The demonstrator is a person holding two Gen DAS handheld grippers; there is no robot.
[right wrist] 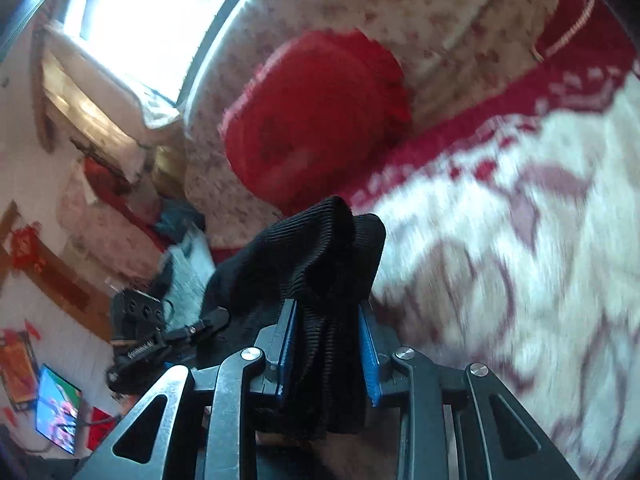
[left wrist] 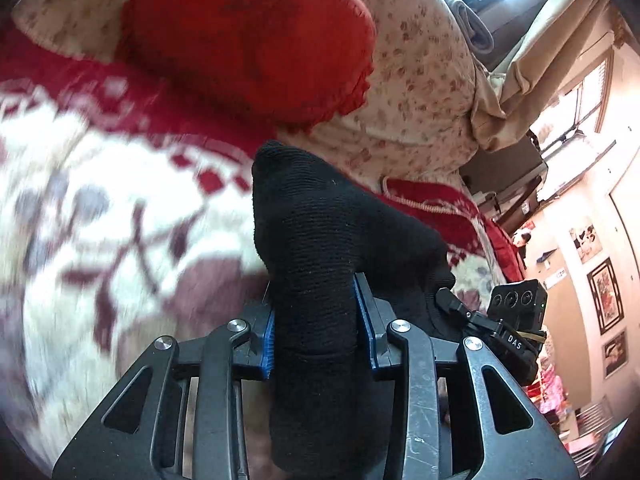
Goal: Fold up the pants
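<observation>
Right up close, the left tongs (left wrist: 322, 320) squeeze a thick roll of the black pants (left wrist: 320, 232). The blue pads (left wrist: 269, 336) press on the cloth from both sides. The right tongs (right wrist: 326, 344) pinch another bunch of the same pants (right wrist: 320, 248), and that cloth sits in deep folds between them. So both tongs are narrow and holding the pants, one at each end of an edge.

The pants hang in the air above the bed, held up between the two tongs. The cloth stands up past the tips and flops over a bit.

I think the pants are soft, knitted and stretchy, with little ribs. They look light. They will sag and bunch, not stay flat. They will not break or slip much. Good places to hold are the corners of the waist or the leg ends, so the cloth hangs straight.

Under them lies a white and red blanket (left wrist: 100, 208), blurry here. Farther back sits a red pillow (left wrist: 248, 40) on a flowery quilt (left wrist: 420, 80). Far off is a bright window (right wrist: 160, 20).
</observation>
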